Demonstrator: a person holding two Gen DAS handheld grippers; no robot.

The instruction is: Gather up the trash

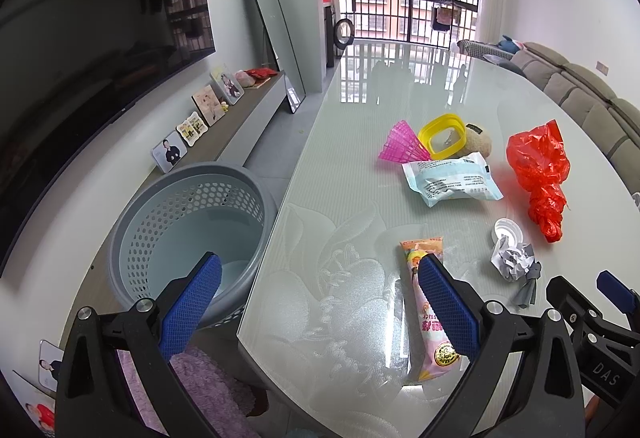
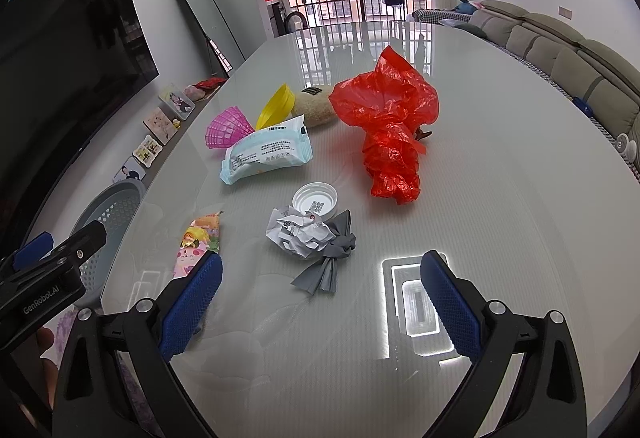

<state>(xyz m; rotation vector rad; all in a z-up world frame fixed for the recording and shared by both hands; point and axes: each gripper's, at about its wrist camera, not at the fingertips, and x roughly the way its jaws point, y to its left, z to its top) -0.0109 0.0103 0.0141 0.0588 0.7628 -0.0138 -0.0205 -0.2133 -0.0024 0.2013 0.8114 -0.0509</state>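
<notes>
The snack wrapper (image 1: pixel 430 312) was seen lying lengthwise away from the basket (image 1: pixel 188 234), seemingly beneath the left gripper (image 1: pixel 320 302); both it and the right gripper (image 2: pixel 320 298) were spread, empty.

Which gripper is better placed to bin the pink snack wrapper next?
Left. The open left gripper hangs by the pink snack wrapper with the basket right beside it; the right gripper faces the crumpled paper.
</notes>
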